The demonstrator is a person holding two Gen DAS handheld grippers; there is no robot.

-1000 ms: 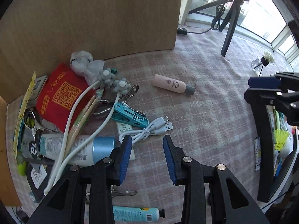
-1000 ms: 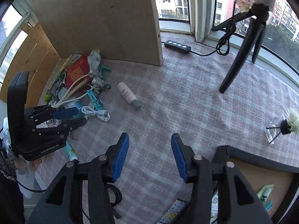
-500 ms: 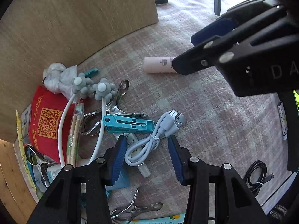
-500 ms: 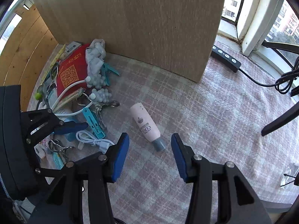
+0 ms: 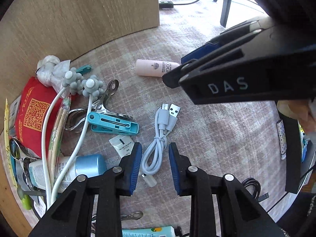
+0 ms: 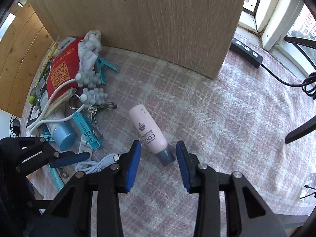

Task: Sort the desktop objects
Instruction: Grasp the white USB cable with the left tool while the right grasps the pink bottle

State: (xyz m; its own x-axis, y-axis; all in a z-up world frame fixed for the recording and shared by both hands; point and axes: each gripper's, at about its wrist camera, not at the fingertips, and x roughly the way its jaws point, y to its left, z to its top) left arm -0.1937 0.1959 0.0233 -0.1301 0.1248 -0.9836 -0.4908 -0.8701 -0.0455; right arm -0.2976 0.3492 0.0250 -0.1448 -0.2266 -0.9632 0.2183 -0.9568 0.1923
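The worktop [image 6: 227, 122] is covered by a pale pink and grey plaid cloth. A wood-grain panel [image 6: 158, 19] stands upright along its far side, and windows are seen beyond the far right edge. A black power strip [image 6: 246, 52] lies at that edge with its lead trailing right.

A clutter of objects is banked against the panel toward the left edge: a red pouch [image 5: 32, 114], a teal clip [image 5: 112, 125] and a blue-capped tube [image 5: 79, 167]. The cloth to the right of the pile is largely bare.

The left gripper [image 5: 155, 165] is held narrow, its jaws having just been closing, with the coiled white USB cable [image 5: 158, 148] lying between the pads, not yet pressed.

The right gripper [image 6: 159, 163] is half open, jaws likewise just closing, astride the grey cap of the pink bottle [image 6: 148, 130], which lies flat mid-worktop.
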